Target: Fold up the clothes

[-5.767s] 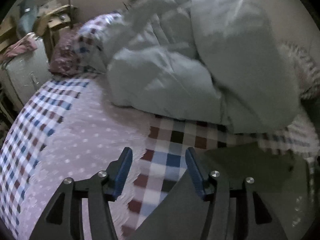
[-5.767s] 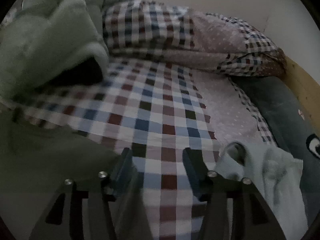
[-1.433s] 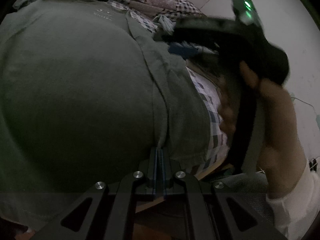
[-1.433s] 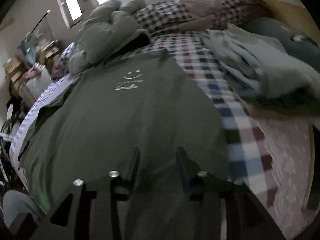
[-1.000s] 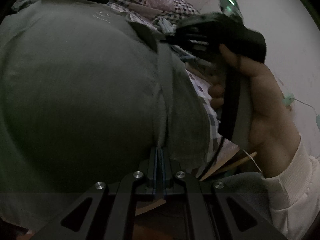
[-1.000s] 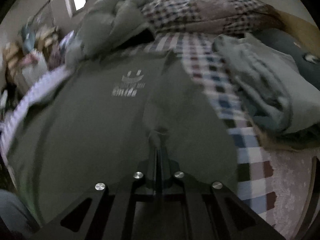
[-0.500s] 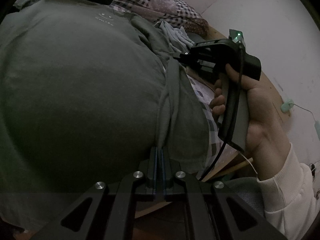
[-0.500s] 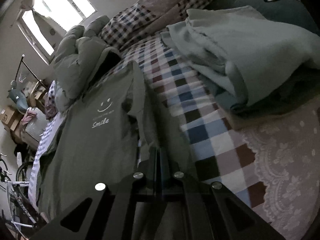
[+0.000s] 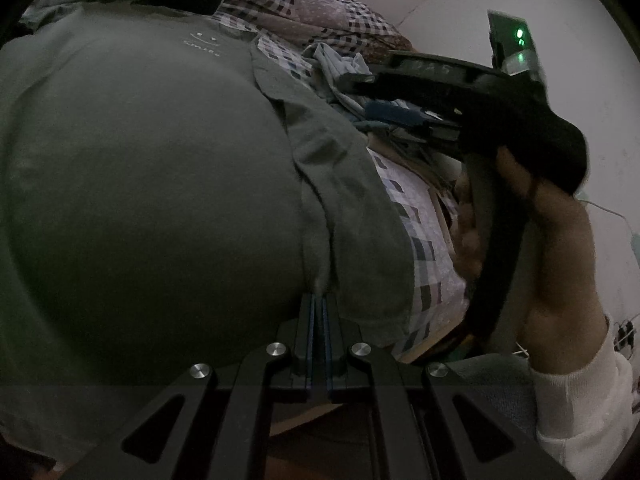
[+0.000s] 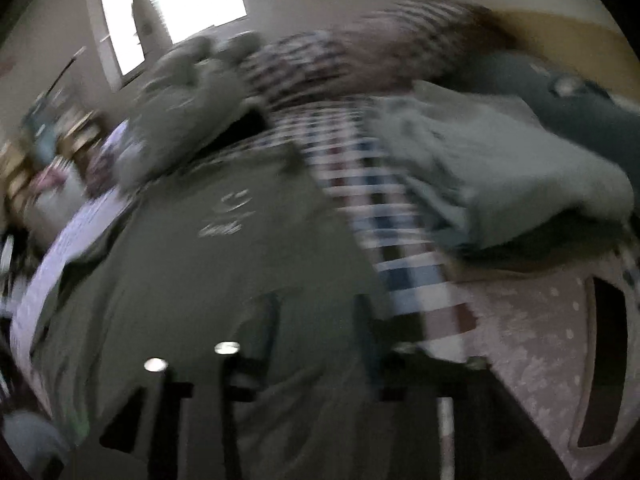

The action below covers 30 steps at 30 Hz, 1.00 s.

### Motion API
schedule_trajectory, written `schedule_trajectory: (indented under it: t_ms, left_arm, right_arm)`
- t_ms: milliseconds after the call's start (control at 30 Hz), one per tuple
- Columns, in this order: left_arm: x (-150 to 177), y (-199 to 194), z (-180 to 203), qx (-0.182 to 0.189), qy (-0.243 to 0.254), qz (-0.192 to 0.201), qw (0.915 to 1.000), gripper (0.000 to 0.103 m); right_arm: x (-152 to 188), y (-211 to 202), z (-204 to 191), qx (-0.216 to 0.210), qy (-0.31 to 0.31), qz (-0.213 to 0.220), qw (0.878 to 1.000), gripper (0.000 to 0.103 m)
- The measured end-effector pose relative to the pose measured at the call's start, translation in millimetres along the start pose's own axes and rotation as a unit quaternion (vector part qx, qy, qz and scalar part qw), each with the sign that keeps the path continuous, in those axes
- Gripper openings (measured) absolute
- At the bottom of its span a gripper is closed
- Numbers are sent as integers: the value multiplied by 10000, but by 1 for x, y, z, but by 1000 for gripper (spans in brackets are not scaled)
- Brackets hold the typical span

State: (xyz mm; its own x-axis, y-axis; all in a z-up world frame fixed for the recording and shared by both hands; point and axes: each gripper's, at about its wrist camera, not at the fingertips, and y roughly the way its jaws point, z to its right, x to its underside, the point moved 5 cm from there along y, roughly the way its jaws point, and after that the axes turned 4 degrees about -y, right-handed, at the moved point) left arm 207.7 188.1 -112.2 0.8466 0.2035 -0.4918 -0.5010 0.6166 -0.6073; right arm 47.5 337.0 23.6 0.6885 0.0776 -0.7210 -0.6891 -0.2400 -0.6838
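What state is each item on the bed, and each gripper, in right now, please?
Green T-shirt: spread flat, print side up, hem pinched.
Left gripper: jaws shut on the hem.
Right gripper: jaws opening, nothing pinched between them.
Pale garments: piled loosely.
Duvet: bunched up.
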Motion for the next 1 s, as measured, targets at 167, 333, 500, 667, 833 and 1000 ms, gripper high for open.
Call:
schedule_trajectory:
  t_ms: [167,333,500,667,833,1000]
  left_arm:
    - [1,0,3,71,-18,-18,10000,2]
    - [2,1,-1,65,-144,-74,9998,2]
    - [4,1,1,76,-163,-89,9998,2]
    - [-3,6,-3,115,-209,-78,9997,2]
    - [-1,5,-3,108,-213,-108,9997,2]
    - [0,3,-5,168,-281,-175,9993,2]
  right_arm:
    - [28,-6,-40,-107,-964,-361,9946,44]
    - [66,-21,-65,-257,-1600,-676,9845,42]
    - [94,-18,-73,-130,-1952,-1049,9750,15]
    - [93,-26,-61,-83,-1677,-951,9812,1]
    - [89,-27,-28,-319,-664,-958,9927,1]
    - [78,-36,13,108,-13,-715,9974,2]
